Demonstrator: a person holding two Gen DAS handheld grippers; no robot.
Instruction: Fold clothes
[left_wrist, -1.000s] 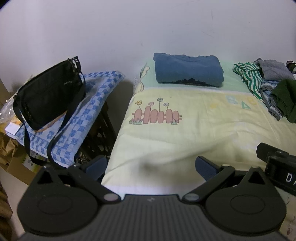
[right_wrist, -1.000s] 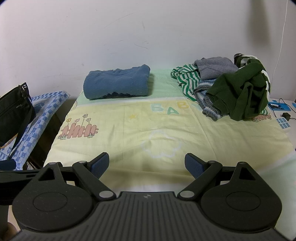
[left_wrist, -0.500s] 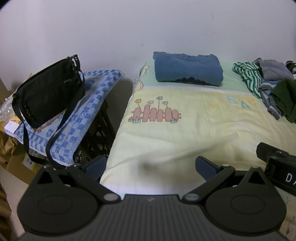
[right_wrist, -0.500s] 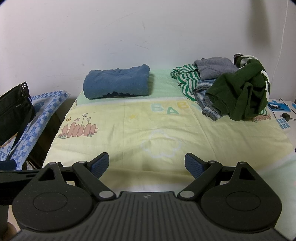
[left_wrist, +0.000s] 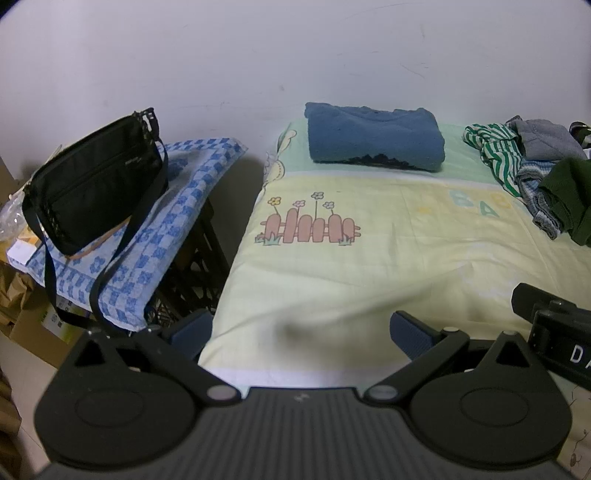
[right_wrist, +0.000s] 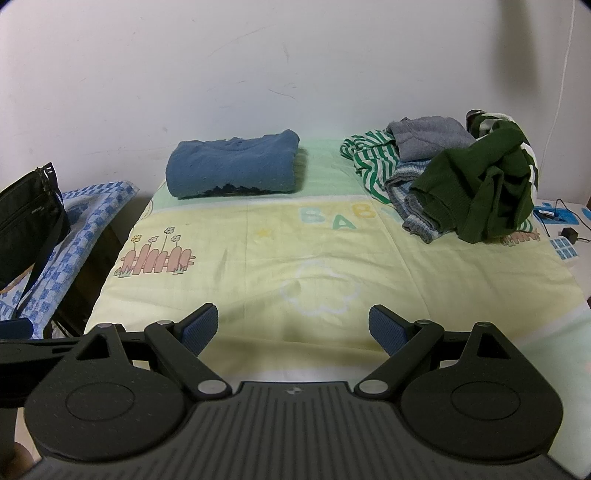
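One folded blue sweater (left_wrist: 375, 138) sits at the bed's (left_wrist: 369, 266) far edge; the left gripper (left_wrist: 301, 332) hangs over the near edge, jaws apart and empty. From the right gripper (right_wrist: 293, 328), also spread and empty, the unfolded pile (right_wrist: 454, 177) fills the far right corner, so fetching its green top garment looks next.

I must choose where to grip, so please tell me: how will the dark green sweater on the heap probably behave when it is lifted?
The dark green sweater looks like thick knit, crumpled in loose folds, so it will probably hang limp and unfold. It lies on the striped garments, so it may drag them. It seems soft, unlikely to slip.
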